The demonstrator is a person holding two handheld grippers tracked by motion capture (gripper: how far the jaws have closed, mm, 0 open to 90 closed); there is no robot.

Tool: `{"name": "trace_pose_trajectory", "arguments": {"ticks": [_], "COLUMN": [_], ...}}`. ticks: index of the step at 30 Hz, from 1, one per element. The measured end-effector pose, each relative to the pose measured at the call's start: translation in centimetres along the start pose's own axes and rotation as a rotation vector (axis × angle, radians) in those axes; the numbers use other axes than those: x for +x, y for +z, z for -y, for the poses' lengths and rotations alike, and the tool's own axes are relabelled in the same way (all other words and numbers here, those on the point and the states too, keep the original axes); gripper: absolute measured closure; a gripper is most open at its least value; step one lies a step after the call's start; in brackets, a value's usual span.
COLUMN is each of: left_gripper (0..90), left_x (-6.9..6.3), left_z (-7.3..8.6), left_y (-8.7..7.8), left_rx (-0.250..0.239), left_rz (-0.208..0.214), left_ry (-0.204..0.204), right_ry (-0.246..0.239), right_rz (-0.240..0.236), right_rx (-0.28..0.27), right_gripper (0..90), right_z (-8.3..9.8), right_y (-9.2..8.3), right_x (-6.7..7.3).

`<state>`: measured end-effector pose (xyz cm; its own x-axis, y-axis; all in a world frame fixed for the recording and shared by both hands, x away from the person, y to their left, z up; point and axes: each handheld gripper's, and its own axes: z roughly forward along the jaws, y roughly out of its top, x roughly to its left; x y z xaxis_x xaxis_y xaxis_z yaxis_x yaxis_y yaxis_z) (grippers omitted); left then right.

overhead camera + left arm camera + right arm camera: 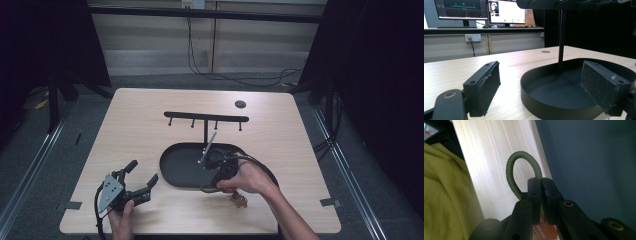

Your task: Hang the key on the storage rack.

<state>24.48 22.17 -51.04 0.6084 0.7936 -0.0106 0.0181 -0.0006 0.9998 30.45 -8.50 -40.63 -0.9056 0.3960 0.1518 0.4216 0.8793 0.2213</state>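
Where the right gripper's (541, 185) two black jaws press together, they pinch one leg of a green braided cord loop (520, 173), the rest of which arches up and to the left of the jaw tips in the right gripper view. Below the jaws a reddish-brown tag (544, 229) with faint lettering shows between the gripper's arms; the lettering is too blurred to read. Behind the loop lies the pale wooden table (499, 157), with a dark blue-grey surface to the right and a yellow-green cloth (444, 195) at the left. From the high view, the right hand (250, 177) holds this gripper at the near right rim of a black oval tray (172, 170), and a small reddish object (239, 199) hangs or lies just below the hand, near the table's front. A thin silver rod (207, 147) slants over the tray. From the tray rises a black post carrying a horizontal hook rack (206, 117) with short pegs beneath it. The left gripper (140, 181) rests on the table left of the tray, its jaws spread wide and holding nothing, gripped by the left hand (121, 220). In the left gripper view its padded fingers (485, 87) stand well apart, framing the tray wall (544, 107) and the post (561, 40). A small dark disc (240, 104) sits on the table beyond the rack. Monitors (481, 10) stand on a counter behind.
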Motion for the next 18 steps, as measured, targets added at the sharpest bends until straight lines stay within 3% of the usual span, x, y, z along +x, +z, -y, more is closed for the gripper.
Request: {"name": "trace_pose_trajectory", "arguments": {"ticks": [18], "left_gripper": [15.7], "left_x": [0.0], "left_z": [0.0], "left_y": [0.0], "left_rx": [0.0], "left_rz": [0.001], "left_ry": [0.003], "right_ry": [-0.029], "right_rz": [0.04], "right_rx": [0.058], "right_gripper": [85.6], "right_z": [-1.1], "right_y": [-3.9], "right_x": [0.1]}}
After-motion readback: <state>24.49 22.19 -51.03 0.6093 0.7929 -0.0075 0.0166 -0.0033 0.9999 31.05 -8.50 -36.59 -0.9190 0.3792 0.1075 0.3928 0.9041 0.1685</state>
